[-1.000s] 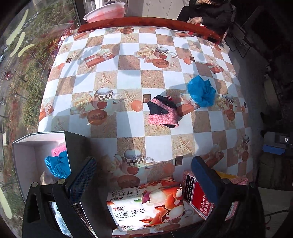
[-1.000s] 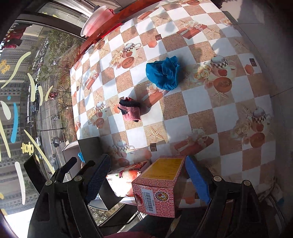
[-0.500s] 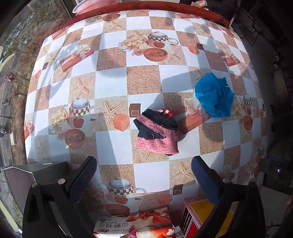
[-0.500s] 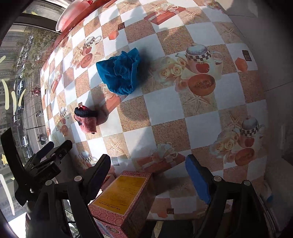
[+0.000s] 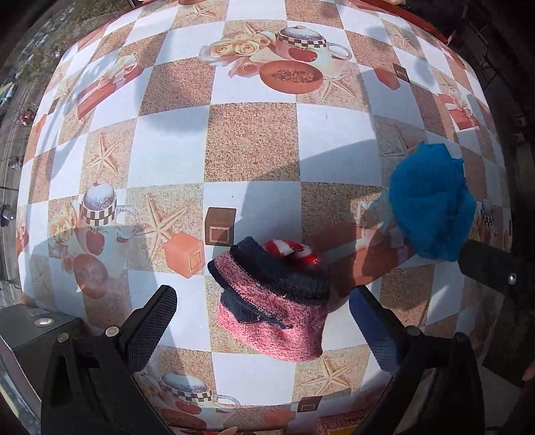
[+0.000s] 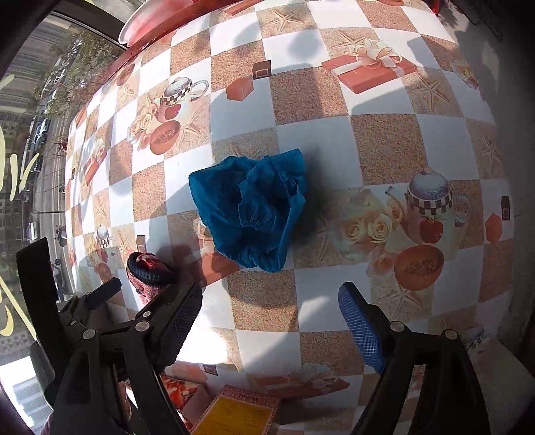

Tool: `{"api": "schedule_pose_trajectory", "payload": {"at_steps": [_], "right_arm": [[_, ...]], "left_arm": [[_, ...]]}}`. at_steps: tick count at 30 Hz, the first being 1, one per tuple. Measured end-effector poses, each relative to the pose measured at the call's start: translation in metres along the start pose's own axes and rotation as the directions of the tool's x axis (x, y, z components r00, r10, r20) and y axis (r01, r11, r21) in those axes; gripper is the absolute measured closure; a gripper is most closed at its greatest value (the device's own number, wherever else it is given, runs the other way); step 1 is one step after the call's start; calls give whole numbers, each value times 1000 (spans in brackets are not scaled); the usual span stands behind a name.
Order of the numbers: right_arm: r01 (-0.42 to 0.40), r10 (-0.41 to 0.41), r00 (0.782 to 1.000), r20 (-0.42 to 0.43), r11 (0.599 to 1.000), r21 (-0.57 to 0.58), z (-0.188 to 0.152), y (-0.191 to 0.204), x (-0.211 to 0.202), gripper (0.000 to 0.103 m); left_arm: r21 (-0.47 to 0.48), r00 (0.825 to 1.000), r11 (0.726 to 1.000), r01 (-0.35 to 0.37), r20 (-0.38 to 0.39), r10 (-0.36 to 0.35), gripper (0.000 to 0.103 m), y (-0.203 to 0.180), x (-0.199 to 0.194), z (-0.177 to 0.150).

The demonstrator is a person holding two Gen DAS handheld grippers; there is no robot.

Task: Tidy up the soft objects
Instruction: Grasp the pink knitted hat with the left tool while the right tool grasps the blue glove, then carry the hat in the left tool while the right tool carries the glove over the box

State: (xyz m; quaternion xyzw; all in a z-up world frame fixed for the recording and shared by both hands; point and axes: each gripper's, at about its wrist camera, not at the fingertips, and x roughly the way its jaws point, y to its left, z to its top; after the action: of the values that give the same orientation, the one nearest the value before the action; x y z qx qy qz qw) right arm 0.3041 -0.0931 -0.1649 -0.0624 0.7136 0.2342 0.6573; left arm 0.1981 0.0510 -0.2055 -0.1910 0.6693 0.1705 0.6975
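Observation:
A pink and navy knitted bundle (image 5: 271, 308), with a red and white piece tucked behind it, lies on the checked tablecloth (image 5: 250, 147). My left gripper (image 5: 264, 323) hovers straight above it, open, a finger on each side and no pad touching. A crumpled blue cloth (image 6: 250, 207) lies to its right; it also shows as the blue cloth (image 5: 431, 204) in the left wrist view. My right gripper (image 6: 271, 323) stands open just short of that cloth, nothing between its fingers. The knitted bundle (image 6: 147, 271) peeks out behind the left gripper's fingers (image 6: 100, 294).
A grey box corner (image 5: 20, 331) sits at the lower left. A pink carton with a yellow top (image 6: 240, 415) and a printed tissue pack (image 6: 180, 391) lie at the near table edge. A pink basin (image 6: 150, 20) stands beyond the red far rim.
Both grippers have come down and forward over the table. The knitted bundle now sits between the left fingers, the blue cloth just ahead of the right ones. The boxes slid out of view.

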Motion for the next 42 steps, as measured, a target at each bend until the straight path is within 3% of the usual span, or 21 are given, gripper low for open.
{"api": "schedule_pose_trajectory", "payload": {"at_steps": [7, 14, 15, 16, 17, 18, 19, 21, 24, 32, 42], "right_arm": [[35, -35, 999, -6, 998, -60, 33, 18, 37, 18], [151, -144, 988, 50, 973, -177, 30, 38, 48, 17], [170, -161, 985, 62, 968, -185, 27, 39, 46, 24], [188, -175, 981, 79, 963, -193, 25, 40, 43, 40], [189, -175, 981, 89, 961, -200, 23, 41, 41, 50], [181, -165, 982, 89, 962, -204, 22, 41, 40, 66], [173, -157, 983, 93, 964, -202, 21, 40, 37, 68], [152, -134, 985, 109, 971, -185, 15, 40, 31, 72], [123, -102, 985, 138, 981, -150, 13, 32, 11, 72], [95, -70, 983, 167, 985, -143, -10, 28, -30, 72], [84, -59, 982, 181, 987, -137, -53, 31, -69, 72]], "left_arm": [[1, 999, 1000, -21, -50, 21, 0, -2, 24, 4], [-40, 998, 999, -14, -63, 11, 0, 3, 26, 7], [-46, 998, 999, -9, -64, 6, 2, 3, 26, 8], [-46, 998, 999, -8, -59, 5, 4, 6, 23, 6], [-41, 999, 999, -9, -50, 6, 9, 6, 21, 5], [-34, 999, 999, -9, -34, 8, 19, 6, 17, 5], [-26, 1000, 1000, -7, -17, 7, 26, 4, 13, 5], [-15, 1000, 1000, -7, -2, 7, 61, 1, 5, 5], [1, 999, 1000, -7, 35, 7, 69, 1, -8, 1], [44, 991, 999, -28, 129, 22, 69, 4, -51, -29], [81, 977, 997, -2, 212, -16, 69, 4, -111, -57]]}}
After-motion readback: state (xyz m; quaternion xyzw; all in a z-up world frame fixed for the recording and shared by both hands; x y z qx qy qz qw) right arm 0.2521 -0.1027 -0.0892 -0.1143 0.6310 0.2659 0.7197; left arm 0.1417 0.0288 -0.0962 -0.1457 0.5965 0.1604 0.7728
